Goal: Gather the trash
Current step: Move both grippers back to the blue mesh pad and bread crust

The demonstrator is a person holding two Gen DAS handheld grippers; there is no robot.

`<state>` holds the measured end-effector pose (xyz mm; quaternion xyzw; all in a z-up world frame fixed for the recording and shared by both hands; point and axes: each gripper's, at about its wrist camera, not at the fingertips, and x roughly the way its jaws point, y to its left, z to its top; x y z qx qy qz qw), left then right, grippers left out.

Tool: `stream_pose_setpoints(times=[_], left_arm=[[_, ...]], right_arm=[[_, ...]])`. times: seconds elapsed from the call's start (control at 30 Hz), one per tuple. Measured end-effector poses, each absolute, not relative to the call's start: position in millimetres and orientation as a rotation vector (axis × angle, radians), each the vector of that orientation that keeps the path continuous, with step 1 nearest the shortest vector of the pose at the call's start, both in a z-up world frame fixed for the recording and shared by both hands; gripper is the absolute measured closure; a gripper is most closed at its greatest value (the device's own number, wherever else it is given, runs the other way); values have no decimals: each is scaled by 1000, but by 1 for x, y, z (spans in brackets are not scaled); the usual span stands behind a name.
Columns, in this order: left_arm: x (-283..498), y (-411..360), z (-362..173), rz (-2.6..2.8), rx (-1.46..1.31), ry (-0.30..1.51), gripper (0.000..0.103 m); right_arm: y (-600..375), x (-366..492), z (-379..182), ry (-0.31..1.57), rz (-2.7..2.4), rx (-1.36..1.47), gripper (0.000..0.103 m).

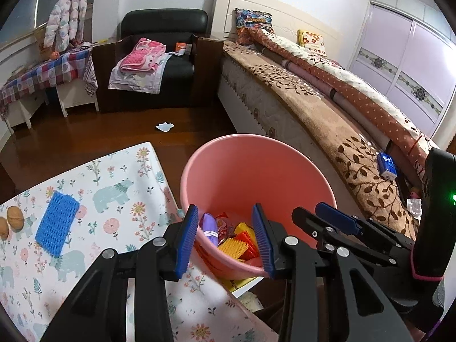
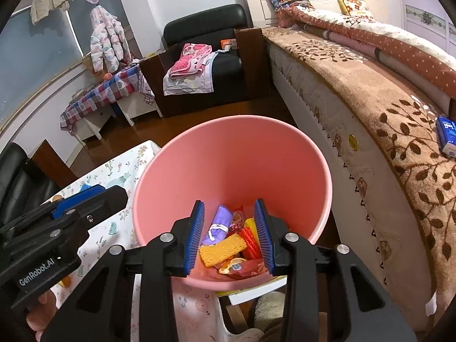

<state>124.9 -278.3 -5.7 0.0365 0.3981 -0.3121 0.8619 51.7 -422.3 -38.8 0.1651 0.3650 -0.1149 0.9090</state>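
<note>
Pink bin (image 2: pixel 232 154) sits btwn table (image 1: pixel 119 171) & bed, wrappers (image 2: pixel 222 245) at its bottom. I've both grippers above it: left gripper (image 1: pixel 226 242) & right gripper (image 2: pixel 232 236) apart, empty. Blue foam net (image 1: pixel 57 223) at 9 o'clock.

The bucket (image 1: pixel 256 171) stands between the tabletop (image 1: pixel 119 176) on its left and the bed (image 1: pixel 327 108) on its right, with wrappers (image 2: pixel 225 245) inside. A net (image 1: pixel 57 223) lies on the tabletop, walnuts (image 1: pixel 14 218) to its left.
</note>
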Motion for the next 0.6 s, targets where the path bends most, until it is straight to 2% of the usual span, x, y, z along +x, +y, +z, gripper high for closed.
stream_pose_setpoints(times=[0.3, 0.6], left_arm=[[116, -227, 8, -587, 74, 804, 64], [129, -127, 23, -462, 60, 784, 64]], right_arm=[[-380, 42, -26, 741, -122, 310, 66], [-310, 43, -23, 743, 155, 230, 66]])
